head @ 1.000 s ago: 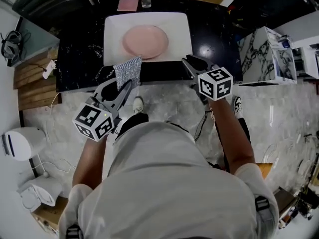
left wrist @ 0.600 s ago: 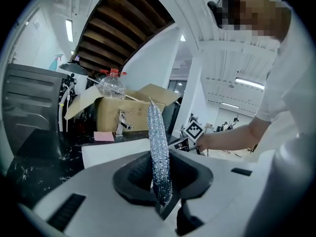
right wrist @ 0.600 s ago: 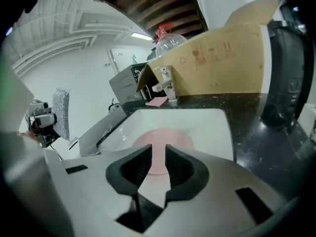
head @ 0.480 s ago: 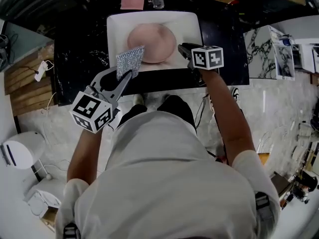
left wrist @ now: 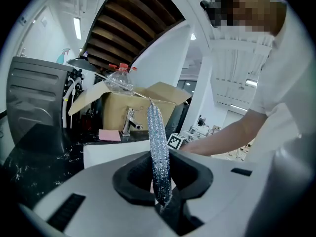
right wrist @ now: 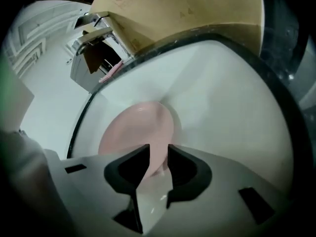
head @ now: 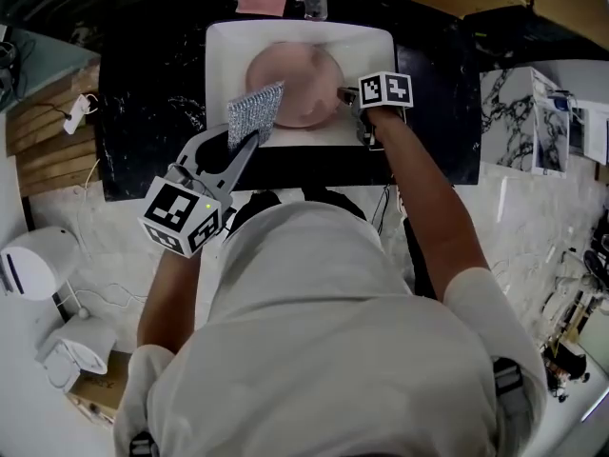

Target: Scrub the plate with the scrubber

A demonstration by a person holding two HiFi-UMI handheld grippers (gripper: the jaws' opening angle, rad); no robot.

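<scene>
the plate (head: 297, 76) lies flat in the white sink (head: 221, 46), and both grippers work at it from opposite sides. the right gripper (head: 348, 96) is at the plate's right rim. in the right gripper view its jaws have that rim between them with only a narrow gap left, so they look pinched on the plate (right wrist: 136, 132) to steady it.

the left gripper (head: 245, 147) has its jaws clamped on the lower end of the scrubber (head: 255, 110), a silvery mesh pad standing up out of the jaws with its long axis running along them, toward the sink. seen from above, the pad's tip overlaps the plate's near-left rim. whether it touches cannot be told.

so the plate lies just ahead and to the right of the scrubber. the likely next move is a short push that way, laying the pad's face down onto the pink surface.
</scene>
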